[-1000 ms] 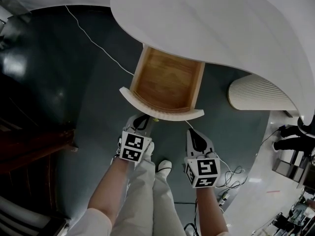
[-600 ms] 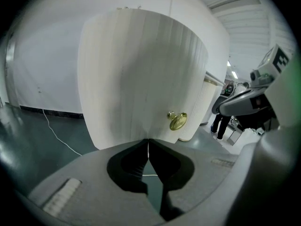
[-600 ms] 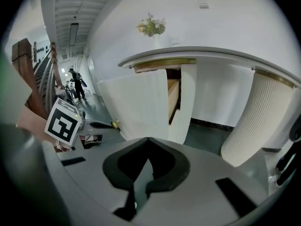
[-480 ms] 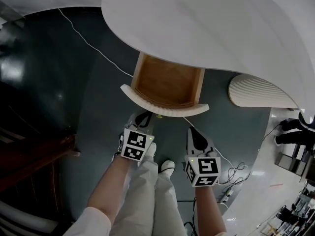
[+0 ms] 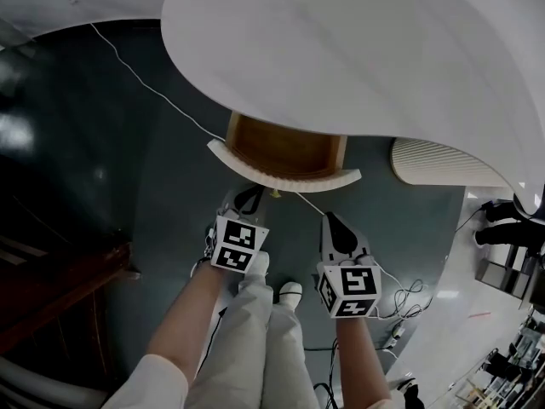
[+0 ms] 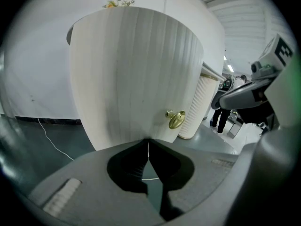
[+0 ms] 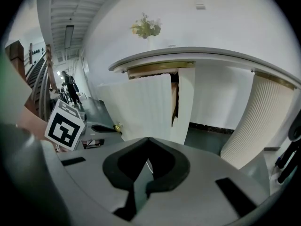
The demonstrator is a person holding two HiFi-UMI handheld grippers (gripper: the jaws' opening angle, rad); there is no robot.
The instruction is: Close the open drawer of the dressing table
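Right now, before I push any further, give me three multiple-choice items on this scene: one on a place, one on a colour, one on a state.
1. In the left gripper view, where is the knob relative to the left claw?
A) right of its tips
B) left of its tips
C) gripped between them

2. What colour is the inside of the drawer?
A) white
B) brown wood
C) black

3. The drawer is:
A) fully shut
B) partly open
C) lying on the floor

Answers:
1 A: the brass knob shows up and to the right of the closed tips.
2 B: the head view shows a wood-brown inside behind the white front.
3 B: part of its box sticks out from under the tabletop.
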